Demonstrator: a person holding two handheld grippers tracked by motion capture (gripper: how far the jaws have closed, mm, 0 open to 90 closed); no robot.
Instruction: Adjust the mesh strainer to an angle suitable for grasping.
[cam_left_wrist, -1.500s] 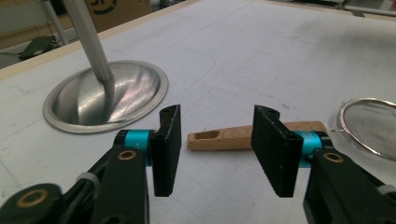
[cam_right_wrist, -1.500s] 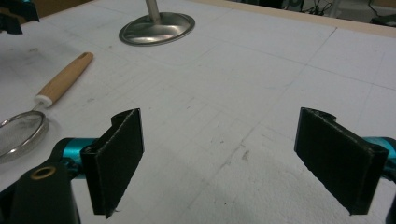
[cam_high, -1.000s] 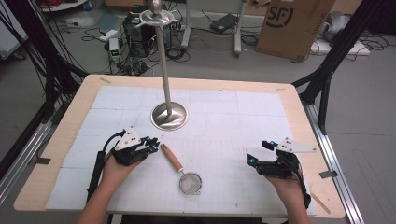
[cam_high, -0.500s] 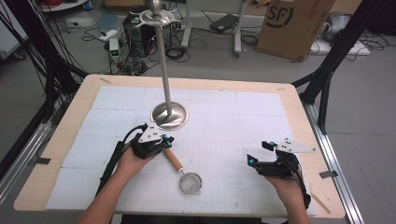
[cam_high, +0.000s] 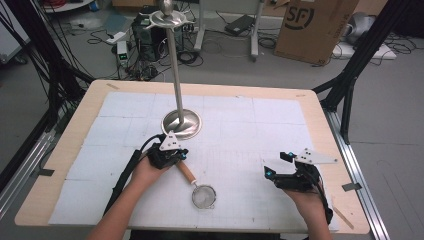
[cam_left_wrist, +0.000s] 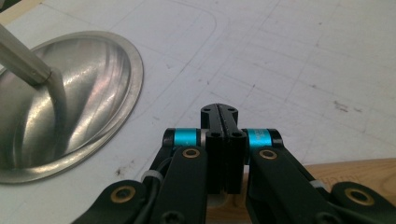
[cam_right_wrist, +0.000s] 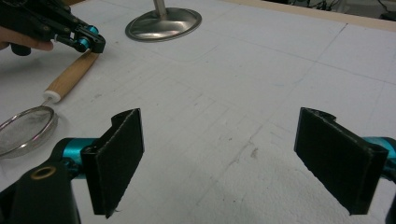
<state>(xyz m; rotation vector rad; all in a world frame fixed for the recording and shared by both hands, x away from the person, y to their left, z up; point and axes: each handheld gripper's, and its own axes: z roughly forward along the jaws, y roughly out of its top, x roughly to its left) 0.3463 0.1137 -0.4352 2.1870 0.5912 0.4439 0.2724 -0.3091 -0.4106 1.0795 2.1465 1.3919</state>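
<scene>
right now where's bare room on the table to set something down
Free: the white mat between the small wire-mesh strainer with wooden handle and the right gripper, and the far right corner. Crowded: near the tall steel stand's round base, the left gripper and the strainer.

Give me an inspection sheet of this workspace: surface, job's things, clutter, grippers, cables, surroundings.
Surface: table with a wooden rim, covered by a white gridded mat bearing faint stains.
Job's things: strainer with a wooden handle lying flat on the mat; metal stand upright on its round base, behind the strainer.
Clutter: nothing seen on the mat.
Grippers: left gripper jaws closed together, low over the handle's end, whether touching it cannot be told; right gripper jaws wide open, nothing between them, apart from the strainer.
Cables: black cable trailing from the left gripper along the forearm.
Surroundings: cardboard box, loose floor cables, electronics and black frame struts beyond the table.
</scene>
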